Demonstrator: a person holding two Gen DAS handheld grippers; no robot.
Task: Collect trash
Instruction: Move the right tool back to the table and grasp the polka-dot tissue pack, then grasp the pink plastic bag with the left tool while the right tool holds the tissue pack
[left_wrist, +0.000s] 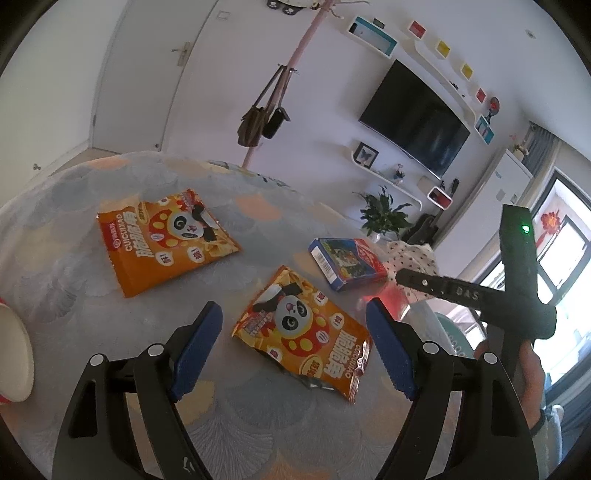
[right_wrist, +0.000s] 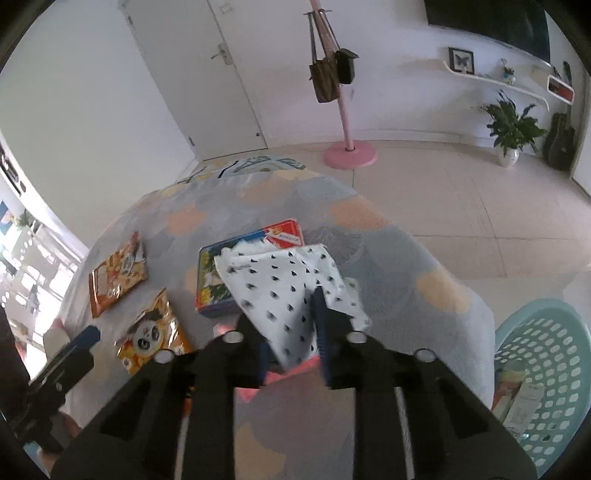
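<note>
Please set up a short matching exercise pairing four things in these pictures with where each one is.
Things:
1. spotted wrapper
2. blue box
3. mesh basket
4. handbags

Places:
A. hanging on the pink stand
B. on the floor beside the table
C. between the right gripper's jaws
D. lying on the tablecloth

Pairs: 1-C, 2-D, 3-B, 4-A

1. The two snack bags (left_wrist: 168, 240) (left_wrist: 306, 334) are orange, each with a black-and-white panda on a red circle with yellow spots.
2. The box (left_wrist: 345, 264) is blue with a red end.
3. The packet (right_wrist: 286, 291) is white with small dark spots.
4. The tablecloth (left_wrist: 258, 417) is pale grey-blue with orange fan shapes.
5. The basket (right_wrist: 543, 373) is light teal.
6. The gripper pads (left_wrist: 199, 347) are blue on black arms.
</note>
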